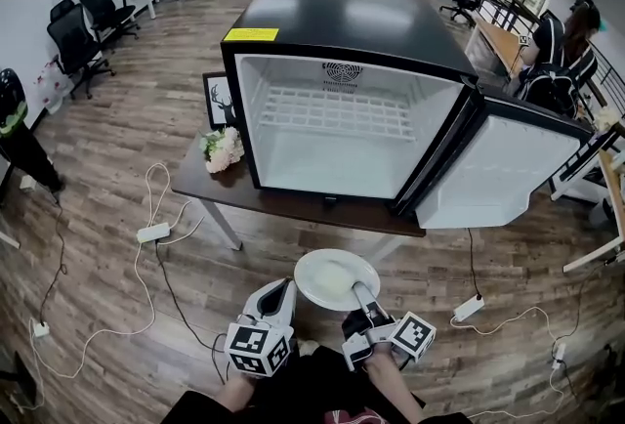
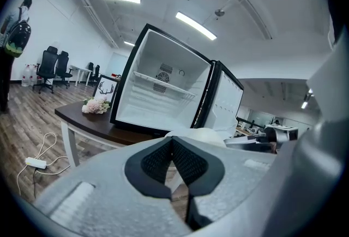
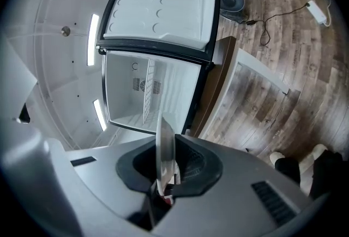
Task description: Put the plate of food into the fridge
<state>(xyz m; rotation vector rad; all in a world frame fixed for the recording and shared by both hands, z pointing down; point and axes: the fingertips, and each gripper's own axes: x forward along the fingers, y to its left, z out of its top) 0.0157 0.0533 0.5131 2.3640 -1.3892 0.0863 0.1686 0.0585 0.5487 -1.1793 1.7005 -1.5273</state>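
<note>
A white plate [image 1: 334, 277] hangs level in front of the table, below the open fridge [image 1: 337, 134]. My right gripper [image 1: 362, 295] is shut on its near right rim. In the right gripper view the plate [image 3: 165, 140] stands edge-on between the dark pads, with the fridge [image 3: 150, 88] and its door [image 3: 163, 6] behind it. My left gripper [image 1: 282, 291] floats just left of the plate, apart from it and shut on nothing. Its pads [image 2: 185, 162] meet at the tips, and the plate [image 2: 210, 135] shows beyond them. What lies on the plate is too pale to make out.
The fridge stands on a dark table [image 1: 293, 204], its door [image 1: 503, 173] swung open to the right. Flowers [image 1: 223, 148] and a framed picture [image 1: 217, 98] sit to its left. Power strips [image 1: 153, 233] and cables lie on the floor. A person [image 1: 562, 51] stands at the far right.
</note>
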